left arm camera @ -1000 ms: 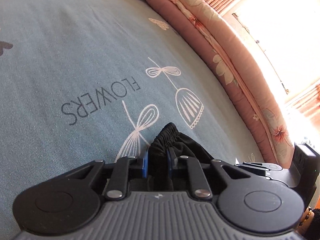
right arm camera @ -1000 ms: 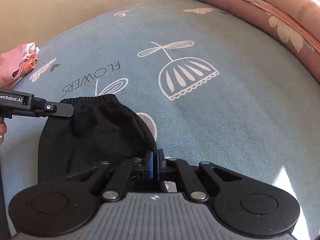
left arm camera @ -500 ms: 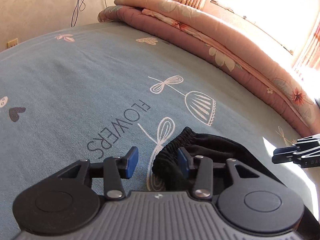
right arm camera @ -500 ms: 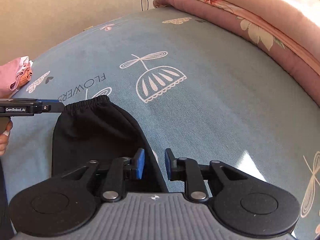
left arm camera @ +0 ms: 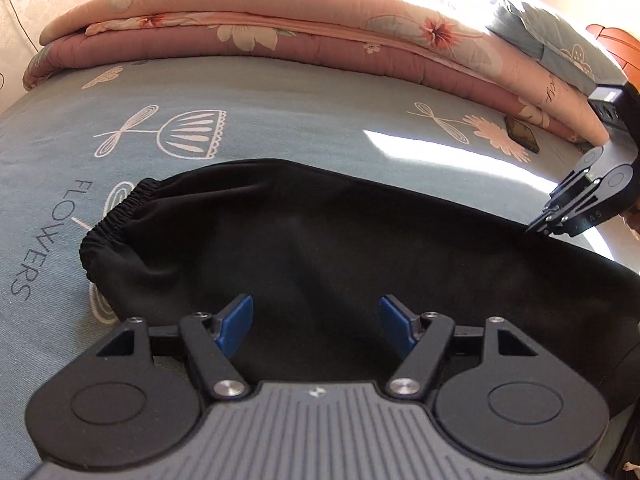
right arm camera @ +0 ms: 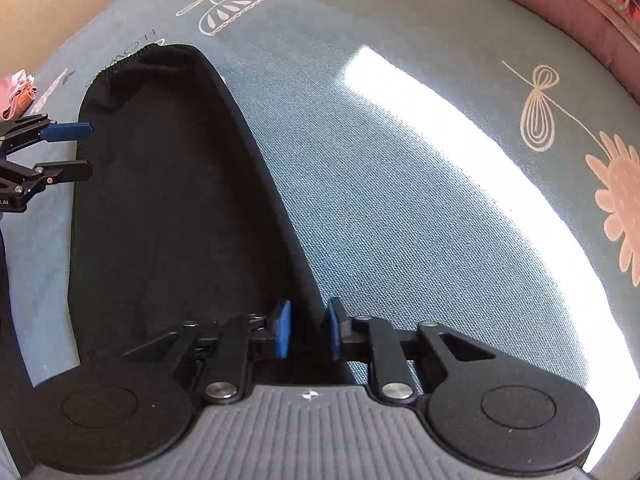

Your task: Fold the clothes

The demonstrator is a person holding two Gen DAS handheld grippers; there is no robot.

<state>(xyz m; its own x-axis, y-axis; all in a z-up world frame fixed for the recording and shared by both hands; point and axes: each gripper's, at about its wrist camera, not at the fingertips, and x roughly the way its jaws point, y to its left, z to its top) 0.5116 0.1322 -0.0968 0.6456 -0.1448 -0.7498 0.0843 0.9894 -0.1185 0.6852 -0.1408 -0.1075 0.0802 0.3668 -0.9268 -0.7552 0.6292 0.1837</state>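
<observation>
A: What is being seen in front of the left gripper (left arm camera: 316,312)?

B: A black garment (left arm camera: 320,240) is being seen there. It is lying flat on the blue bed sheet (left arm camera: 280,112), right under and ahead of the left gripper. Its stretchy end (left arm camera: 116,216) is lying off to that gripper's left.

A: Is the garment being squeezed by the left gripper?

B: No. The jaws have just been opening, and the two blue pads (left arm camera: 236,320) are being held wide apart. The cloth is lying below the space between them, but it is not being pinched.

A: And how is the right gripper (right arm camera: 307,320) being held?

B: It is being pointed down at the far edge of the garment. Its jaws have just been closing, yet a small gap is showing between the pads. The edge of the black cloth is running into that gap. No squeezing of the cloth is being shown, so the jaws are being taken as apart.

A: What is lying past the garment?

B: A folded pink quilt (left arm camera: 240,40) is lying far ahead of the left gripper. A small pile of pink clothes (right arm camera: 16,92) is being seen far to the left of the right gripper.
</observation>
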